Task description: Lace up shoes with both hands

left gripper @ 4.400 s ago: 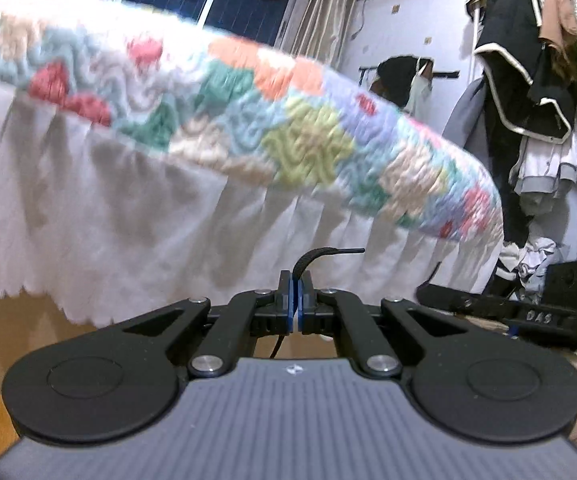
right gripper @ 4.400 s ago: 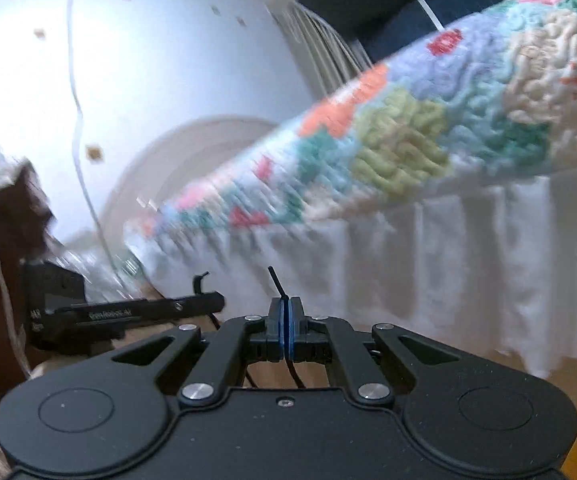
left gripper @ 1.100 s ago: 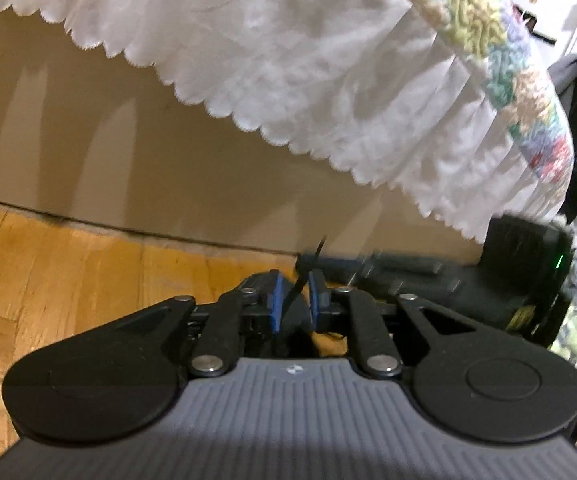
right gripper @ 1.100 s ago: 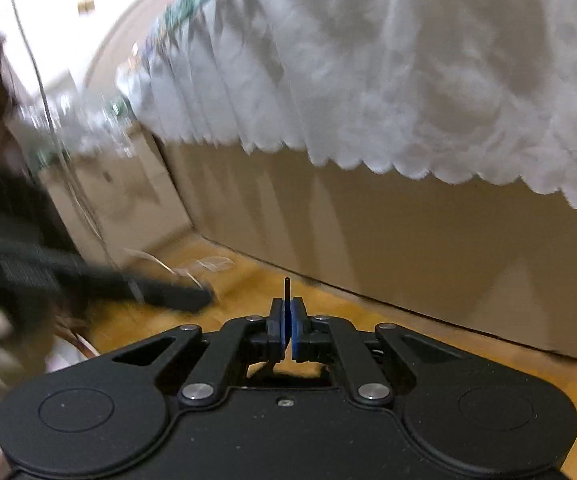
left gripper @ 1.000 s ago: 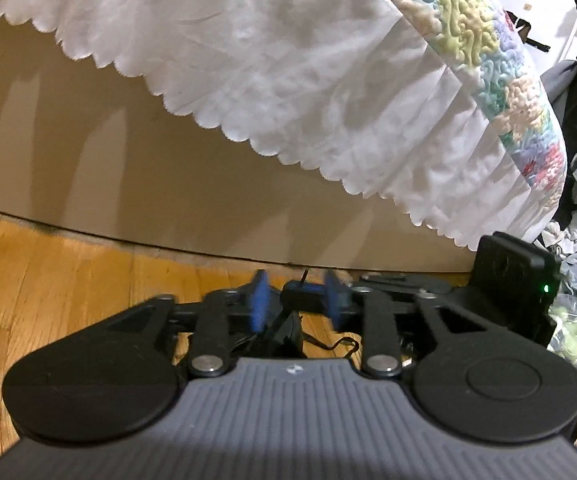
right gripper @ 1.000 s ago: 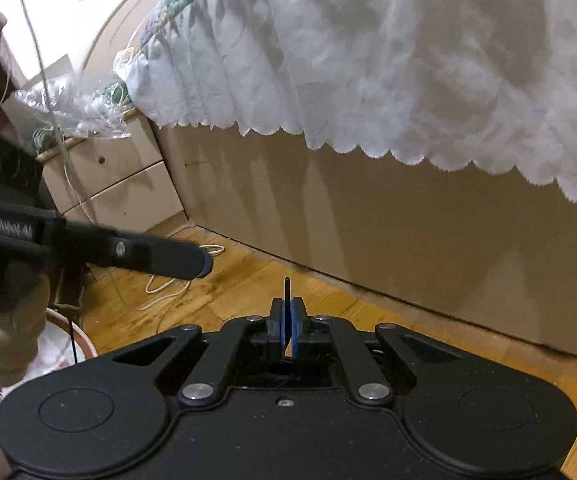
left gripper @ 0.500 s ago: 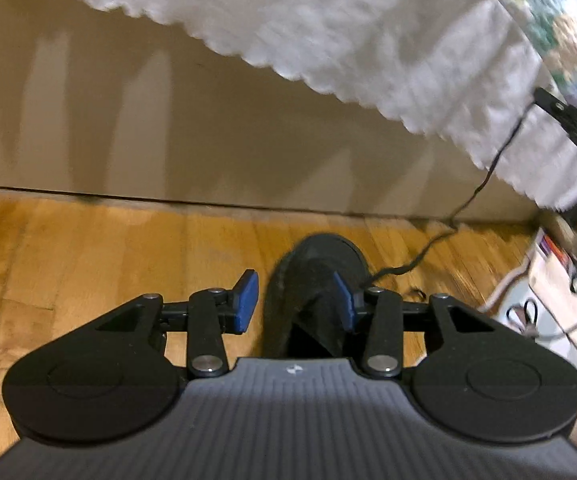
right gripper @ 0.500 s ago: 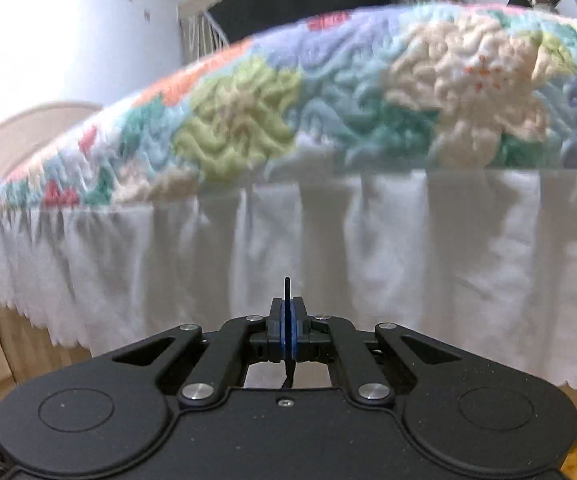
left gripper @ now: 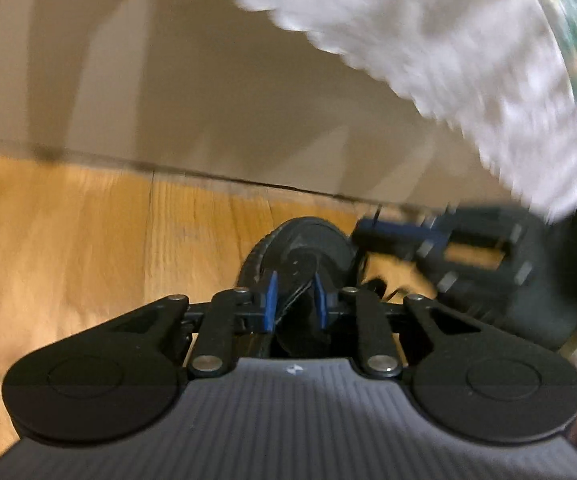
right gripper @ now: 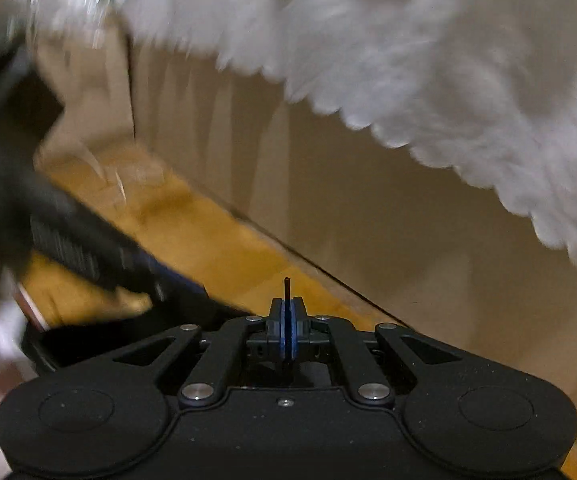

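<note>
Lacing in progress, both wrist views blurred by motion. The black shoe [left gripper: 304, 248] stands on the wooden floor [left gripper: 88, 232] beside the bed base, toe pointing away from the left wrist camera, under the scalloped white bed skirt [left gripper: 448, 40]. How many eyelets are threaded cannot be read; the lace is not tied in any visible bow, so by judgement the threading and the knot remain to be done.

Left claw [left gripper: 294, 300]: released, its blue pads [left gripper: 271, 300] standing apart on either side of the shoe's tongue and lace area, low over the shoe and pointing along it toward the toe. Whether a pad touches the lace cannot be told.

Right claw [right gripper: 287, 332]: clenched, blue pads pressed together on the thin black shoelace [right gripper: 287, 292], whose stiff tip stands straight up just above the pads. This claw is held above the floor, aimed at the bed base and skirt; the shoe itself is not clearly seen in its view. In the left wrist view it appears as a dark blurred body to the right of the shoe, just beside it.

The likely next requirement is guiding the held tip to an eyelet.
</note>
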`<state>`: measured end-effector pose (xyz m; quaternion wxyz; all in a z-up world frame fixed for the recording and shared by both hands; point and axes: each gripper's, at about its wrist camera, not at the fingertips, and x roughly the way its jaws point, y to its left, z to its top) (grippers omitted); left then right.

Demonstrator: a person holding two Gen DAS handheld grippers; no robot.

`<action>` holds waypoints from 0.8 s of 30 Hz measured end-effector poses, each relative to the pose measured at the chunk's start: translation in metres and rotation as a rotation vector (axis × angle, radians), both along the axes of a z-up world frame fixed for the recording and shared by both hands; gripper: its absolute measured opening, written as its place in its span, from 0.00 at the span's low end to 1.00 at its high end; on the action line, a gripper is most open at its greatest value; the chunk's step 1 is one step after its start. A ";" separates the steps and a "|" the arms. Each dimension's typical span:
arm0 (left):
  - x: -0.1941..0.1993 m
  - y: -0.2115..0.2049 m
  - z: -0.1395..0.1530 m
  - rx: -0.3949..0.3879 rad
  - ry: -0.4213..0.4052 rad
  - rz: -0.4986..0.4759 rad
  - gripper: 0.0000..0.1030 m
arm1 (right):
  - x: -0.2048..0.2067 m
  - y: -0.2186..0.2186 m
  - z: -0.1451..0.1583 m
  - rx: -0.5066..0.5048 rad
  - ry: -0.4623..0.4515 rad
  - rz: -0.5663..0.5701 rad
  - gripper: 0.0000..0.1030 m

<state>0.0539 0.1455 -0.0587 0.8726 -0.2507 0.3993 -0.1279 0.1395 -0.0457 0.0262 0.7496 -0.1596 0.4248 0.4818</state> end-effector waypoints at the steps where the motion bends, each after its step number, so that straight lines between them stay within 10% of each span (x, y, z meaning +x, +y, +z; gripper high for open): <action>1: 0.001 0.008 -0.006 -0.071 0.021 0.031 0.18 | -0.003 0.007 -0.001 -0.046 -0.034 0.036 0.05; 7: 0.002 0.042 -0.034 -0.400 0.102 0.184 0.16 | -0.027 0.042 -0.009 -0.265 -0.147 0.286 0.05; 24: -0.002 0.054 -0.054 -0.586 0.121 0.264 0.16 | -0.013 0.075 -0.007 -0.360 -0.142 0.379 0.05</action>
